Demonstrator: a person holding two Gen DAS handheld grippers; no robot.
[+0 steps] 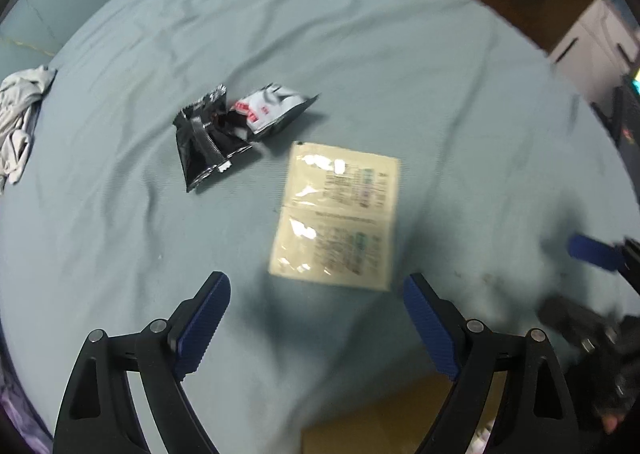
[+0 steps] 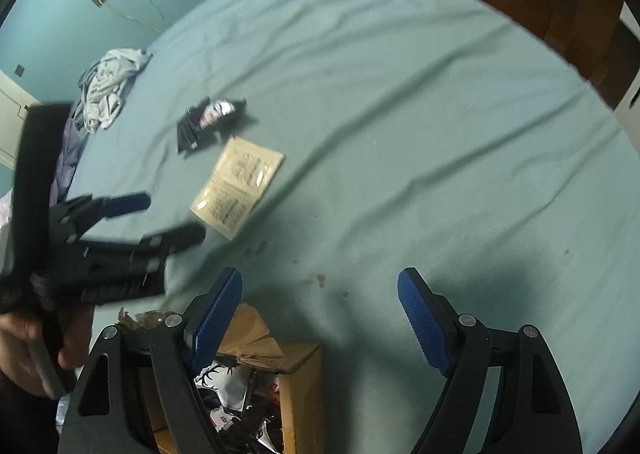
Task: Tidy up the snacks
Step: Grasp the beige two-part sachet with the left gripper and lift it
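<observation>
Both tools stand wide apart at the jaws and hold nothing. The left gripper (image 1: 316,302) hangs over the blue bedsheet (image 1: 360,54), with the beige twin sachet (image 1: 338,214) lying flat just beyond its fingertips at twelve o'clock. Two black snack packets (image 1: 224,134) lie touching one another at about eleven o'clock from the sachet, near it but apart. The right gripper (image 2: 320,298) is likewise spread and empty, above the cardboard box (image 2: 300,382).

Judgement: the step in hand is the pickup of the sachet by the left tool. The sachet is thin and lies flush on soft cloth, so a flat descent risks pinching sheet with it. Better to come in low at the near edge, one finger under or against that edge, and close on the seam across the middle, where the packet looks stiffest.

The right wrist view shows the box open, with dark packets already inside, and the left tool gripped in the person's hand (image 2: 24,338) at nine o'clock; the left wrist view shows only a corner of the box. The left wrist view alone gives the sachet's print and glare. Both show crumpled grey cloth (image 2: 108,82) at the far left edge.
</observation>
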